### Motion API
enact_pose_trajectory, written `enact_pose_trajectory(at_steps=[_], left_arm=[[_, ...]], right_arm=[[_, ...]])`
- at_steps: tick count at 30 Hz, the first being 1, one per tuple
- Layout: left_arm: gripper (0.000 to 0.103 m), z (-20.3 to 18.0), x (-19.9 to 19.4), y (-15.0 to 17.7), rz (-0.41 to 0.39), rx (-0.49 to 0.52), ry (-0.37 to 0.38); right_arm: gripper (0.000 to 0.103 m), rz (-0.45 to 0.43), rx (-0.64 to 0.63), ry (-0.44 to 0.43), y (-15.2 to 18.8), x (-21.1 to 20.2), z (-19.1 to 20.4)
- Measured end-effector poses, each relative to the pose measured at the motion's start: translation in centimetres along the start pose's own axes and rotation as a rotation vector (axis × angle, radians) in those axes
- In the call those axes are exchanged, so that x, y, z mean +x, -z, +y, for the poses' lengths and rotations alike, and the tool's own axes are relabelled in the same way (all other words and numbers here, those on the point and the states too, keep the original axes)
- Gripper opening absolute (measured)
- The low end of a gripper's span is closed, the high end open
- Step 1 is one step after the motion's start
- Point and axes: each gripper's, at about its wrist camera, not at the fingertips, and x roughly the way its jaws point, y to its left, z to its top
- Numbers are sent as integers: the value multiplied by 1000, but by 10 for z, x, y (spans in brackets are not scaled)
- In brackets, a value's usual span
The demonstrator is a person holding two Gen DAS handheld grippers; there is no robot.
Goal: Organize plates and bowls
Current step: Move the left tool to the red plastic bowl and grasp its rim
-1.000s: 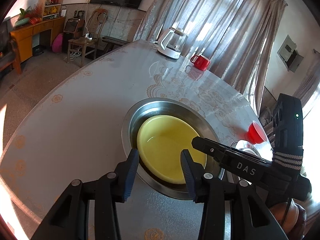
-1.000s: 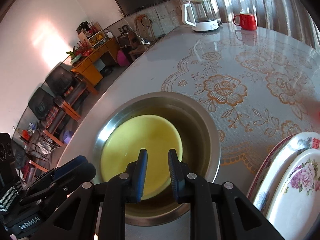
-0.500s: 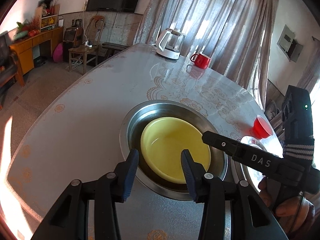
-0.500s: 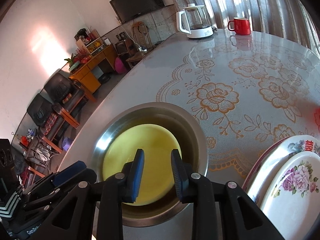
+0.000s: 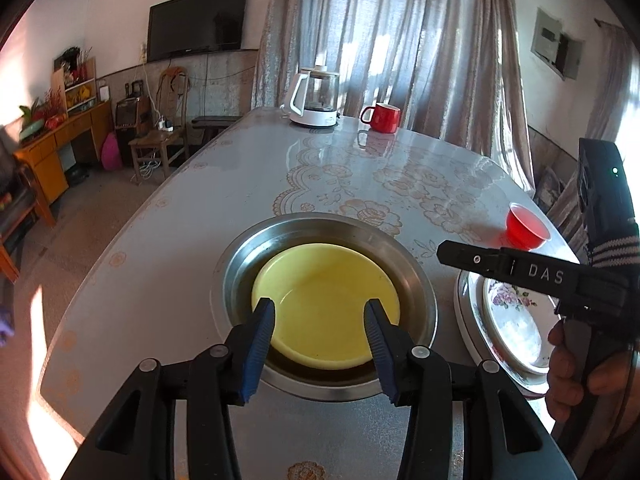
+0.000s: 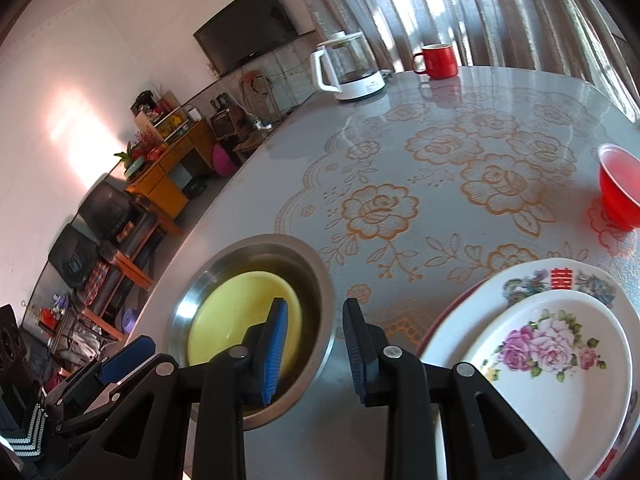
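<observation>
We have just let go of the yellow bowl (image 5: 326, 304), and it now sits nested inside the steel basin (image 5: 416, 280) on the worktop (image 5: 180, 240). A second ago our right claw (image 6: 316, 348) hung nearly closed right over the bowl; now it has drawn back and swung toward the stack of flowered plates (image 6: 552, 360) just beside the basin, its jaws parted and empty. Our left claw (image 5: 320, 344) hovers at the basin's near rim with its jaws opening, and nothing is pinched between them; the bowl only shows through the gap. Both claws have lifted a little from the basin.

We judge the yellow bowl's placement finished. The small red bowl (image 6: 618, 188) stands apart, farther back on the worktop beyond the plates, and looks like the likely next piece to gather. The kettle (image 6: 348, 68) and red mug (image 6: 438, 62) at the far edge stay where they were.
</observation>
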Motion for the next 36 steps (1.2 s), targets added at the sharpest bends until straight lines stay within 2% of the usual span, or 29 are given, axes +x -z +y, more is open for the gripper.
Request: enact_pose_trajectory(at_steps=[15, 23, 36], left_arm=[[47, -47, 9, -10, 22, 132, 34], [47, -83, 24, -18, 51, 210, 71], [47, -154, 61, -53, 122, 259, 238]], right_arm=[[28, -75, 146, 75, -2, -35, -69], [28, -121, 252, 137, 1, -59, -120], [28, -226, 480, 278, 5, -103, -225]])
